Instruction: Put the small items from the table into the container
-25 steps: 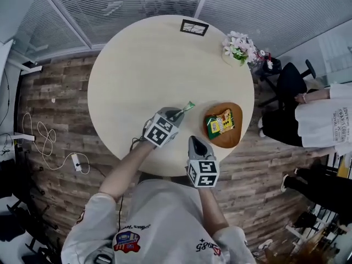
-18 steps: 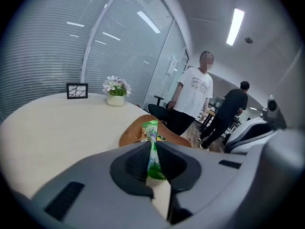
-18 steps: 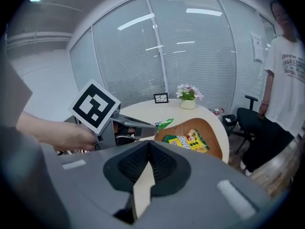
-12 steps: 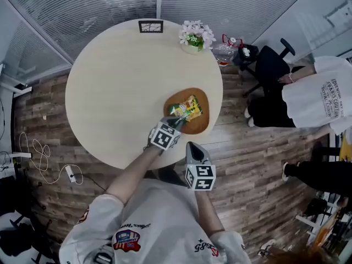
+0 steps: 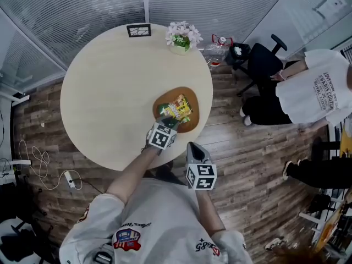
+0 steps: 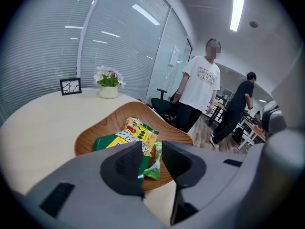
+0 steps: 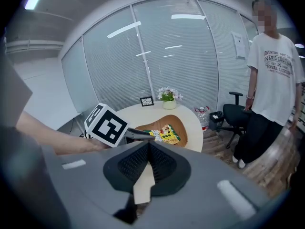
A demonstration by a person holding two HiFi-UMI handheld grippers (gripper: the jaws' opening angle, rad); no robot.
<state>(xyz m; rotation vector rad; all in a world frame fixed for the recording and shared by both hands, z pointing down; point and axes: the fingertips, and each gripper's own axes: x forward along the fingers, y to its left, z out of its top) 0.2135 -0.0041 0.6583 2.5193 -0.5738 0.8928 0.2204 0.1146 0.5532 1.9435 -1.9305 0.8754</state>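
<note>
A wooden bowl (image 5: pixel 194 110) sits near the right edge of the round table (image 5: pixel 104 98), with a yellow-green snack bag (image 5: pixel 178 108) in it. My left gripper (image 5: pixel 168 124) reaches over the bowl's near rim, and its jaws are opening. In the left gripper view a small green packet (image 6: pixel 154 165) lies between the parted jaws of the left gripper (image 6: pixel 151 150), its lower end down in the bowl (image 6: pixel 107 124) beside the snack bag (image 6: pixel 134 134). My right gripper (image 5: pixel 193 147) hangs off the table's edge near my body. Its jaws are shut on nothing in the right gripper view (image 7: pixel 148 150).
A pot of flowers (image 5: pixel 180 37) and a small picture frame (image 5: pixel 138 31) stand at the table's far edge. Beyond it are a water bottle (image 5: pixel 214 54) on the floor, a black office chair (image 5: pixel 263 65) and a person in a white shirt (image 5: pixel 309 87).
My left gripper has carried the green packet from over the table to the bowl, and its jaws have parted. The right gripper stays by my body.
</note>
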